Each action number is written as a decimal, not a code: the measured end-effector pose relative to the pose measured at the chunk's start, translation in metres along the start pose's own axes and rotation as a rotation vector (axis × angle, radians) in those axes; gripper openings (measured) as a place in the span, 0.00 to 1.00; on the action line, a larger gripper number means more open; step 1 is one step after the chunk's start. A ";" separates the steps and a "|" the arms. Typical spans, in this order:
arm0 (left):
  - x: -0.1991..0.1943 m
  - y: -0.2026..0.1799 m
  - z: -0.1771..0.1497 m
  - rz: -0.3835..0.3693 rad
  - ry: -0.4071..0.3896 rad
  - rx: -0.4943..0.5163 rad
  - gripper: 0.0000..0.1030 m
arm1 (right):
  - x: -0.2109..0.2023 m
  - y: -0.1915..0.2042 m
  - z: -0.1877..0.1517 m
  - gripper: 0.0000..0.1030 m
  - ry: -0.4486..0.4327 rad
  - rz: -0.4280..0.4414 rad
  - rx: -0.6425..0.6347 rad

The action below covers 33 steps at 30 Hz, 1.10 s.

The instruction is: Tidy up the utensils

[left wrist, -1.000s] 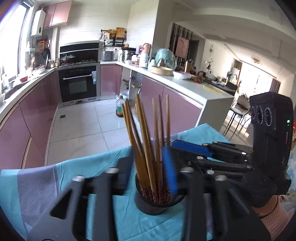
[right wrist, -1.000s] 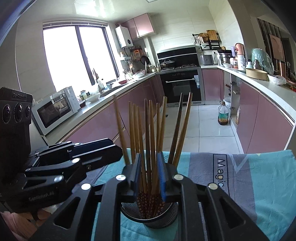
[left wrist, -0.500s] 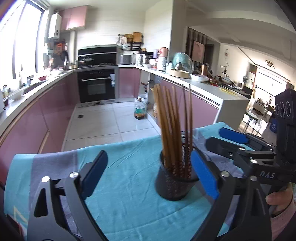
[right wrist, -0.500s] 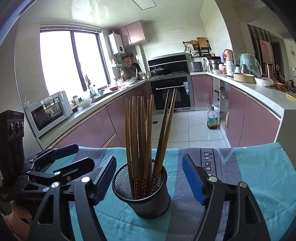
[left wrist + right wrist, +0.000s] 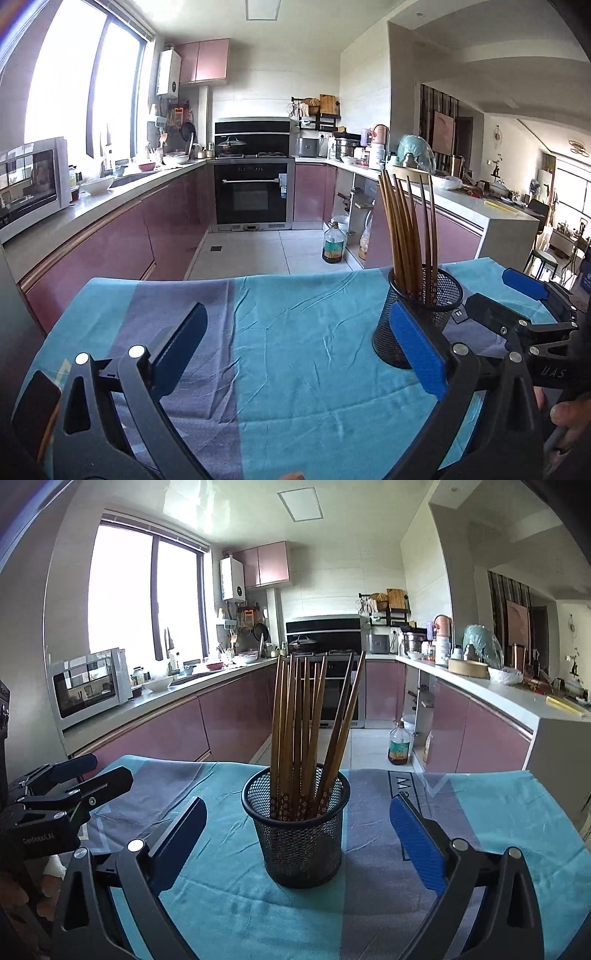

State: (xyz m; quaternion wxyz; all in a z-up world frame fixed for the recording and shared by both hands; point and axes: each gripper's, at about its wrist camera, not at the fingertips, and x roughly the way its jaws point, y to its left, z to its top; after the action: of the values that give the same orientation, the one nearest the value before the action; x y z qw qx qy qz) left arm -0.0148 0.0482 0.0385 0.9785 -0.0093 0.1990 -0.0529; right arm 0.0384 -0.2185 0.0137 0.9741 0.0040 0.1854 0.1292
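A black mesh holder [image 5: 296, 827] is seen standing upright on the counter [image 5: 480, 812], which is covered by a teal and grey cloth [image 5: 295, 332]. A bundle of wooden chopsticks [image 5: 303, 731] is held in it, their patterned ends down in the mesh and their plain ends fanned upward, two of them leaning off to the right of the rest. In the right wrist view the right claw [image 5: 295, 843] is shown spread wide, its blue-padded fingers [image 5: 415, 843] set on either side of the holder and apart from it, with nothing gripped. The left claw [image 5: 92, 771] is seen at the left edge of that view, well apart from the holder. In the left wrist view the left claw [image 5: 295, 354] is likewise shown spread wide and holding nothing, with bare cloth between its fingers [image 5: 417, 349]; the holder [image 5: 419, 317] is placed just behind its right finger, partly hidden by the blue pad, and the chopsticks [image 5: 408, 232] rise above it. The right claw [image 5: 517, 295] is visible at the right edge of that view, beyond the holder. A kitchen with pink cabinets [image 5: 162, 229] and a black oven [image 5: 252, 195] is seen behind the counter.
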 end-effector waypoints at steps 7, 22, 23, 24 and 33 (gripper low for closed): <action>-0.020 0.003 -0.010 0.034 -0.037 -0.030 0.94 | -0.018 0.017 -0.009 0.93 -0.067 -0.024 -0.037; -0.044 -0.004 -0.028 0.054 -0.094 -0.024 0.94 | -0.032 0.028 -0.018 0.93 -0.131 -0.096 -0.023; -0.044 -0.005 -0.028 0.052 -0.093 -0.025 0.94 | -0.034 0.028 -0.019 0.93 -0.141 -0.099 -0.021; -0.044 -0.005 -0.028 0.051 -0.092 -0.028 0.94 | -0.035 0.027 -0.019 0.93 -0.147 -0.102 -0.019; -0.049 -0.006 -0.032 0.052 -0.105 -0.036 0.94 | -0.040 0.029 -0.021 0.93 -0.191 -0.120 -0.022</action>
State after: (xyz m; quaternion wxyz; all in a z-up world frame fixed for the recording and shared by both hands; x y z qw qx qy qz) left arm -0.0728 0.0479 0.0285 0.9883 -0.0246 0.1487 -0.0233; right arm -0.0127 -0.2015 0.0107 0.9933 -0.0054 0.0904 0.0715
